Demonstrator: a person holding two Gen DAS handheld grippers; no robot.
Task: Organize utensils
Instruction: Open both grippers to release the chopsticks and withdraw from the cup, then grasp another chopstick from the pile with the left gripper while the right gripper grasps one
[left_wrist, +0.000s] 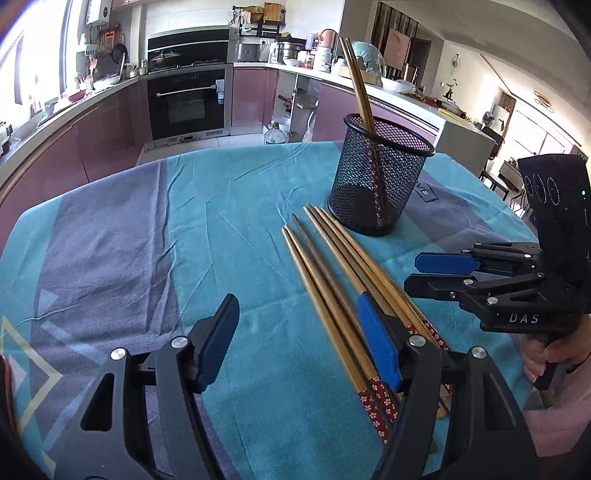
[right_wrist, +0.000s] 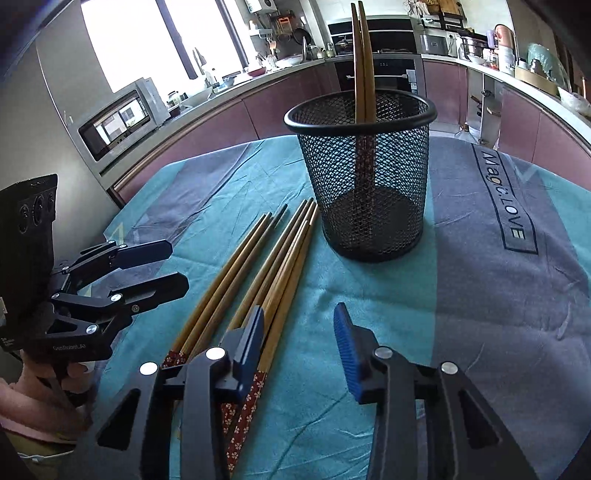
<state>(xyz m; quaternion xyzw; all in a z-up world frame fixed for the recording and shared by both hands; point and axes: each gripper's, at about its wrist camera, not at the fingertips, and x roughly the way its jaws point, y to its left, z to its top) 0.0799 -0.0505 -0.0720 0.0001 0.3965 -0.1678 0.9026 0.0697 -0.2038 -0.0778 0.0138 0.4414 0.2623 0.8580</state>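
Several wooden chopsticks (left_wrist: 332, 280) with red flowered ends lie side by side on the teal cloth, also in the right wrist view (right_wrist: 266, 273). A black mesh cup (left_wrist: 380, 173) stands upright behind them with two chopsticks (left_wrist: 356, 81) inside; it shows in the right wrist view (right_wrist: 364, 173) too. My left gripper (left_wrist: 299, 332) is open and empty, its right finger over the chopsticks. My right gripper (right_wrist: 299, 332) is open and empty, its left finger over the chopsticks' decorated ends. Each gripper shows in the other's view, the right gripper (left_wrist: 424, 271) and the left gripper (right_wrist: 170, 266).
The table is covered by a teal and grey cloth (left_wrist: 147, 240) with "Magic LOVE" lettering (right_wrist: 506, 195). Kitchen counters and an oven (left_wrist: 186, 103) stand beyond the table's far edge. A microwave (right_wrist: 118, 118) sits at the left.
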